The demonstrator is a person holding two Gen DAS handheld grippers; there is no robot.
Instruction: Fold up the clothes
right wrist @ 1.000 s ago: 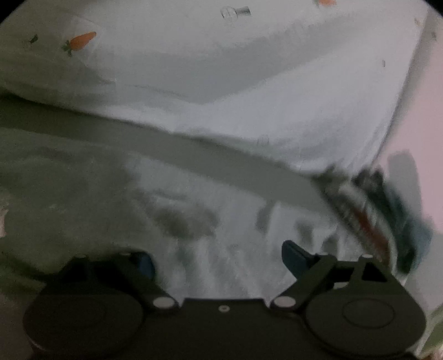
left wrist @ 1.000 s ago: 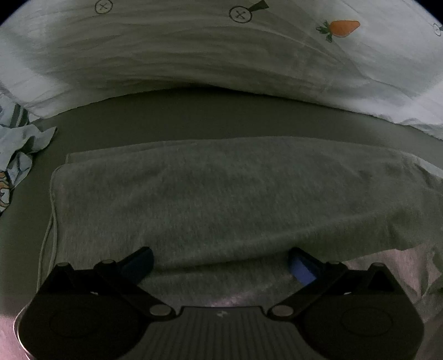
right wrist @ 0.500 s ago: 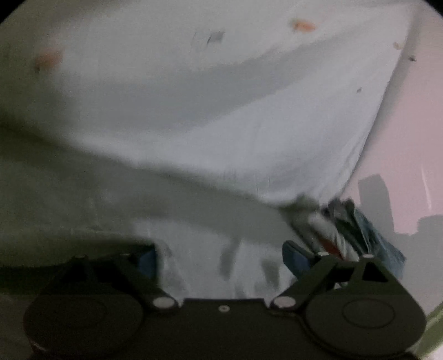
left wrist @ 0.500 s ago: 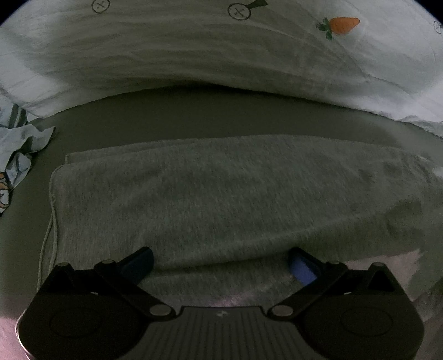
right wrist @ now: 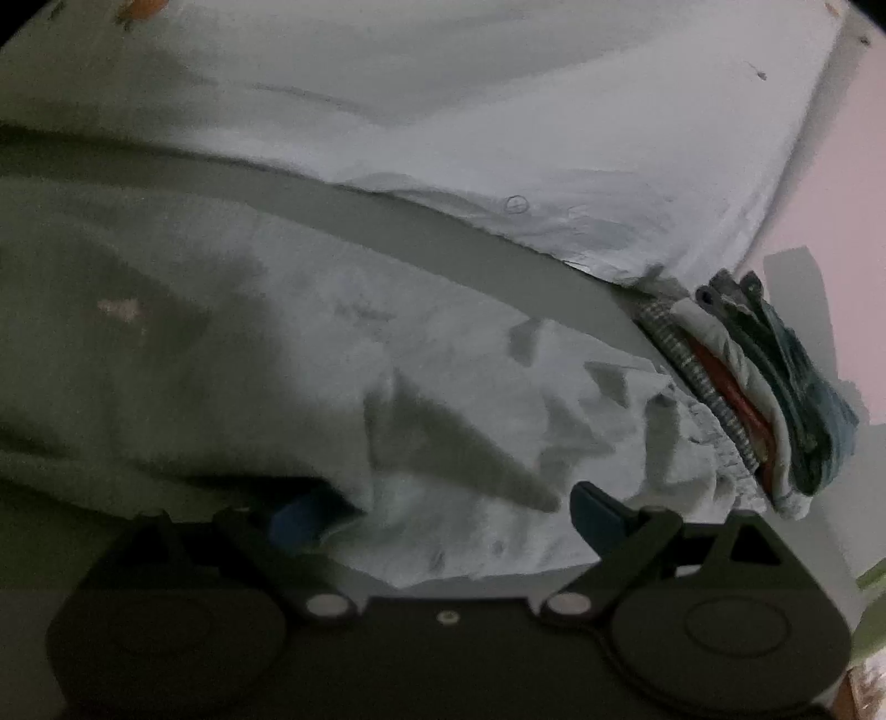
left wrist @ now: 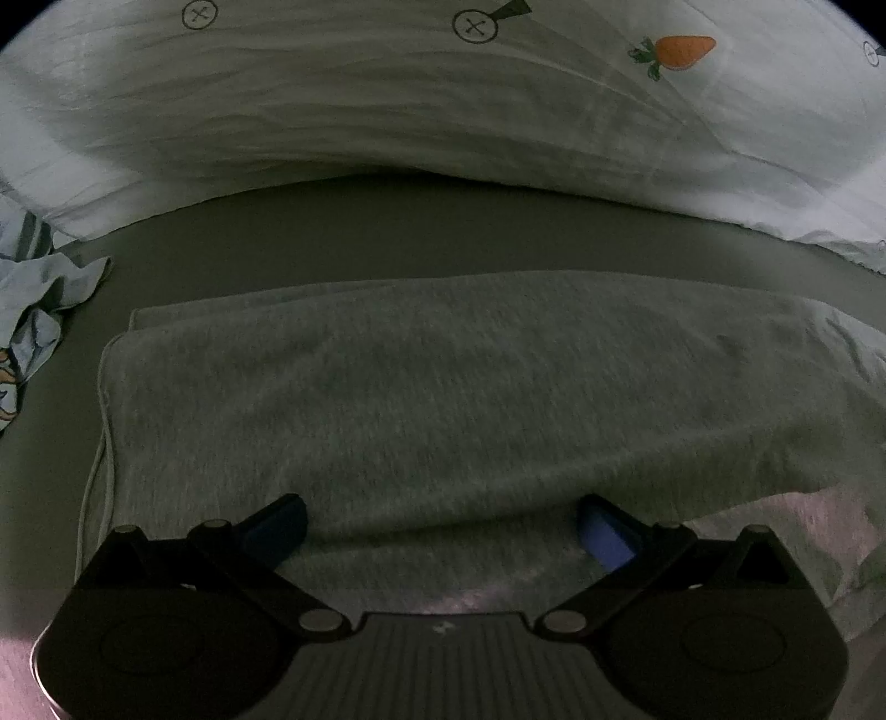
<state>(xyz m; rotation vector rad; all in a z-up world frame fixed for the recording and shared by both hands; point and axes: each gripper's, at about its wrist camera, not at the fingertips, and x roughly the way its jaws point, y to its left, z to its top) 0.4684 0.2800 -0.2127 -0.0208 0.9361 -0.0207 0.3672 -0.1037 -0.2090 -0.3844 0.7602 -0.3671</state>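
Both tools gape over grey garment [left wrist: 443,399]; no writing legible anywhere.

No readable text, brands or numbers. Only printed signs on white quilt [left wrist: 387,111]: circled crosses [left wrist: 474,26], one carrot [left wrist: 678,52] right of them.

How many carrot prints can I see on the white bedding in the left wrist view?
1: one orange carrot at the upper right of the white bedding. Others may lie out of view.
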